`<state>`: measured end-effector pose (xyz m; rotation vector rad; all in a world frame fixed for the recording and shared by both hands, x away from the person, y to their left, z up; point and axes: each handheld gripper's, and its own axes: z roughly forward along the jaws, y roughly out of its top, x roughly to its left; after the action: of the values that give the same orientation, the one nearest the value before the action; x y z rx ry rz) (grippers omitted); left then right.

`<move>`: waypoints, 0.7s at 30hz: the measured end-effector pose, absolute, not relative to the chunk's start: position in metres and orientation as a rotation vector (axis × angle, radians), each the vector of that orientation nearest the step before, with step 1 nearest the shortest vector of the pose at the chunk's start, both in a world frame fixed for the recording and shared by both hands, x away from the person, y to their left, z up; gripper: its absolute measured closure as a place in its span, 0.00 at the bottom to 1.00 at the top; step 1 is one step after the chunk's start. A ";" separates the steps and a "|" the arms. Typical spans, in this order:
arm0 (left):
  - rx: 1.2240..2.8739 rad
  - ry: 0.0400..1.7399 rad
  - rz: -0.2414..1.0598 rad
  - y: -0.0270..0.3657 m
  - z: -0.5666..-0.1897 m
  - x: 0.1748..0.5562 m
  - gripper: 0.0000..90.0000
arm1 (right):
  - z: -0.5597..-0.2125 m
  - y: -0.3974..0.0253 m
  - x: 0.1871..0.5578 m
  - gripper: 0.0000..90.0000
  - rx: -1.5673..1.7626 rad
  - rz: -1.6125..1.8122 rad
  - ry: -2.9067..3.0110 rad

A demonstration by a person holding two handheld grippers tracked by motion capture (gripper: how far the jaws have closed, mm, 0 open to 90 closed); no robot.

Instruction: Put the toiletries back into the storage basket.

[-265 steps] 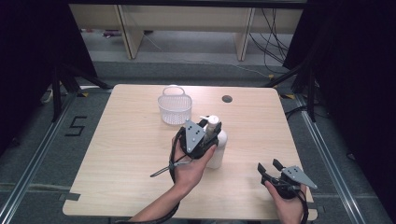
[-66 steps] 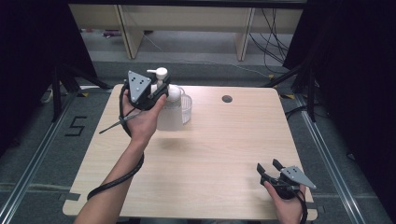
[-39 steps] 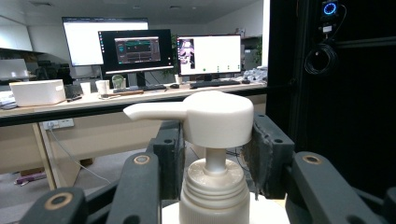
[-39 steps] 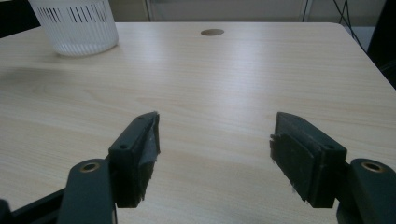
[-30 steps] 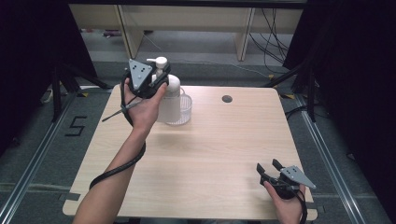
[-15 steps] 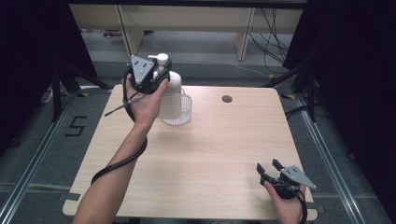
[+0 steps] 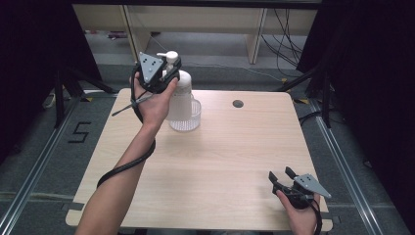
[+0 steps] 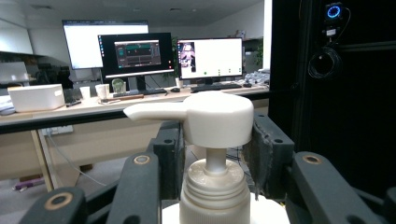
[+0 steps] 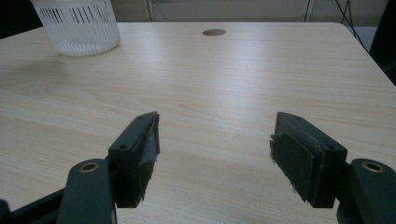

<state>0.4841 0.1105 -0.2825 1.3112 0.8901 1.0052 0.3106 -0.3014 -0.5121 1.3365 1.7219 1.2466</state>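
Hiding pump bottle (image 7: 179,95) base: basket (image 7: 190,120)

Spread fingers (image 9: 140,154) above bare table (image 9: 243,84) (white slotted basket (image 9: 77,25) far back left)

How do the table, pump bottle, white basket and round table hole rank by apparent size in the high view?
1. table
2. pump bottle
3. white basket, partly hidden by the bottle, so close to it and unsure
4. round table hole

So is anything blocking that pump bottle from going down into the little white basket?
Nothing visible does. The left gripper holds the pump bottle by its neck, and the bottle's base already sits inside the white basket.
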 end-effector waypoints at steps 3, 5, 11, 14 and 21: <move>1.310 0.888 1.008 0.109 -0.281 0.486 0.66 | -0.513 -0.298 0.310 0.36 1.381 1.279 1.708; 1.307 0.890 1.004 0.109 -0.280 0.487 0.66 | -0.512 -0.298 0.309 0.36 1.385 1.285 1.705; 1.303 0.892 1.002 0.107 -0.279 0.492 0.66 | -0.512 -0.298 0.309 0.36 1.388 1.277 1.709; 1.302 0.894 1.003 0.107 -0.279 0.495 0.66 | -0.512 -0.301 0.311 0.36 1.337 1.253 1.721; 1.308 0.901 0.993 0.105 -0.279 0.500 0.66 | -0.513 -0.298 0.310 0.36 1.379 1.287 1.710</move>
<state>0.5000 0.1051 -0.2791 1.3084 0.9008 0.9928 0.3095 -0.2979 -0.5125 1.3793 1.7104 1.2869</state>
